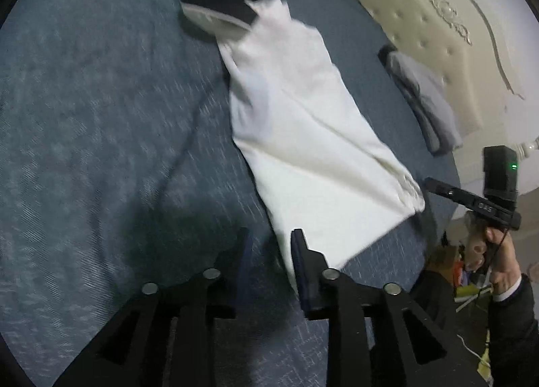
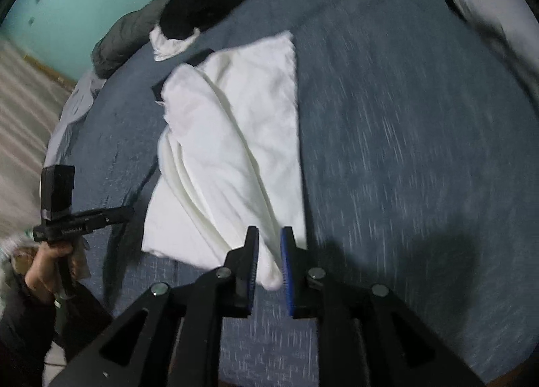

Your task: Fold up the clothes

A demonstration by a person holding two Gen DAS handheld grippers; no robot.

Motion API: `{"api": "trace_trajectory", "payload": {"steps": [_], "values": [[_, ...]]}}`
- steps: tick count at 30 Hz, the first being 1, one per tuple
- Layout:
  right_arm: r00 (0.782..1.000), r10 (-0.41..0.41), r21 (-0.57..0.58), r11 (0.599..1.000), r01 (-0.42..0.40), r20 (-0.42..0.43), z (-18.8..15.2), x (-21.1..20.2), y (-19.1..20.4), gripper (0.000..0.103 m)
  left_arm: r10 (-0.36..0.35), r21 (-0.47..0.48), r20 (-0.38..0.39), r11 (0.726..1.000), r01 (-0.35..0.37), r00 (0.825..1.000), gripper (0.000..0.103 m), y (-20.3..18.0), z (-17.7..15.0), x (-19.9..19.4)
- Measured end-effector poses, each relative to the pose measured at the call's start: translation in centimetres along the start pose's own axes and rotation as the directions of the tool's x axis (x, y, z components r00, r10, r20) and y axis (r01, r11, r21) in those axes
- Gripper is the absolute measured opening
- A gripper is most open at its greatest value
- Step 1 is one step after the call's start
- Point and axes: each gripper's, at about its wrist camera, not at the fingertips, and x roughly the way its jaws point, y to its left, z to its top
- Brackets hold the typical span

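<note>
On the left, the left gripper [image 1: 267,252] hangs low over the blue bed [image 1: 101,100]. Its fingers are apart and hold nothing. The near corner of the white shirt [image 1: 303,124] lies just beside its right finger.

The shirt lies in the middle of the bed as a long, narrow strip. Its sides look turned in, with soft folds running down it. A black part [image 1: 219,2] shows at its far end. I cannot tell what that part is.

On the right, the right gripper [image 2: 269,252] is at the shirt's near end. Its fingers are a little apart, and a bit of white cloth sits between them. I cannot tell if they pinch it or just sit around it.

Near the headboard [image 1: 438,33] lies a gray folded stack [image 1: 424,100]. Other clothes [image 2: 195,6] lie in a heap at the far edge.

I think the shirt is partly folded. The next fold would likely bring one short end toward the other. For that, both grippers need a firm hold on the two near corners, and must lift together so the strip stays flat.
</note>
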Motion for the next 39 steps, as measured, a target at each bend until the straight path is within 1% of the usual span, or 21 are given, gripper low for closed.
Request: {"api": "trace_trajectory", "payload": {"steps": [1, 2, 4, 6, 8, 12, 16, 19, 24, 29, 30, 31, 32, 33, 34, 36, 39], "values": [[1.000, -0.008, -0.022, 1.000, 0.009, 0.009, 0.4, -0.3, 0.4, 0.019, 0.008, -0.002, 0.020, 1.000, -0.008, 1.000, 0.028, 0.3, 0.3, -0.6], [1.000, -0.017, -0.044, 0.999, 0.018, 0.018, 0.8, -0.5, 0.9, 0.026, 0.009, -0.004, 0.035, 1.000, -0.009, 0.999, 0.028, 0.3, 0.2, -0.6], [0.999, -0.027, -0.094, 0.995, 0.030, 0.028, 1.9, -0.2, 2.1, 0.032, 0.017, -0.006, 0.066, 1.000, -0.016, 0.998, 0.029, 0.8, 0.8, -1.2], [0.999, -0.029, -0.144, 0.989, 0.033, 0.029, 3.2, 1.2, 3.6, 0.032, 0.023, -0.007, 0.096, 1.000, -0.022, 0.995, 0.031, 0.4, 1.6, -1.1], [0.999, -0.029, -0.190, 0.981, 0.033, 0.026, 4.5, 2.7, 5.2, 0.032, 0.023, -0.013, 0.123, 1.000, -0.022, 0.992, 0.035, 1.0, 1.7, -1.6], [0.997, -0.076, -0.312, 0.947, 0.071, -0.005, 6.4, 6.7, 8.0, 0.033, 0.035, -0.016, 0.149, 0.999, -0.033, 0.988, 0.036, 2.3, 1.5, -1.5], [0.991, -0.127, -0.345, 0.932, 0.109, -0.031, 7.6, 10.4, 9.2, 0.033, 0.043, -0.009, 0.160, 0.999, -0.042, 0.986, 0.036, 3.6, 1.0, -1.1], [0.988, -0.150, -0.373, 0.919, 0.129, -0.029, 8.0, 12.1, 10.0, 0.033, 0.037, -0.014, 0.169, 0.999, -0.035, 0.985, 0.036, 4.3, 0.7, -0.6], [0.976, -0.216, -0.476, 0.861, 0.179, -0.022, 7.7, 14.6, 11.8, 0.033, 0.014, -0.010, 0.177, 1.000, -0.012, 0.984, 0.036, 5.1, 0.8, -0.8], [0.961, -0.275, -0.526, 0.820, 0.227, -0.014, 7.5, 16.4, 12.4, 0.033, -0.007, 0.002, 0.188, 1.000, 0.006, 0.982, 0.037, 5.0, 0.5, -1.2], [0.960, -0.278, -0.533, 0.814, 0.231, -0.008, 7.4, 16.4, 12.5, 0.032, -0.007, 0.005, 0.187, 1.000, 0.007, 0.982, 0.037, 5.0, 0.4, -1.2], [0.960, -0.281, -0.539, 0.809, 0.235, -0.003, 7.3, 16.5, 12.5, 0.026, -0.008, 0.005, 0.186, 1.000, 0.008, 0.983, 0.037, 5.1, 0.3, -1.1], [0.960, -0.279, -0.544, 0.806, 0.235, 0.001, 7.2, 16.4, 12.5, 0.015, -0.010, 0.004, 0.184, 1.000, 0.010, 0.983, 0.037, 5.1, 0.3, -1.1], [0.963, -0.269, -0.542, 0.809, 0.227, 0.003, 7.2, 16.2, 12.5, 0.011, -0.011, 0.002, 0.183, 1.000, 0.011, 0.983, 0.037, 5.2, 0.3, -1.0], [0.966, -0.258, -0.539, 0.813, 0.220, 0.005, 7.2, 16.0, 12.5, 0.009, -0.012, 0.001, 0.181, 1.000, 0.012, 0.983, 0.037, 5.3, 0.2, -0.9], [0.976, -0.216, -0.513, 0.837, 0.190, 0.009, 7.4, 15.1, 12.1, 0.007, -0.011, -0.002, 0.181, 1.000, 0.012, 0.983, 0.037, 5.4, 0.2, -0.8], [0.982, -0.188, -0.479, 0.860, 0.174, 0.020, 7.9, 14.2, 11.2, 0.005, -0.011, -0.003, 0.179, 1.000, 0.012, 0.984, 0.037, 5.3, 0.4, -0.7]]}}
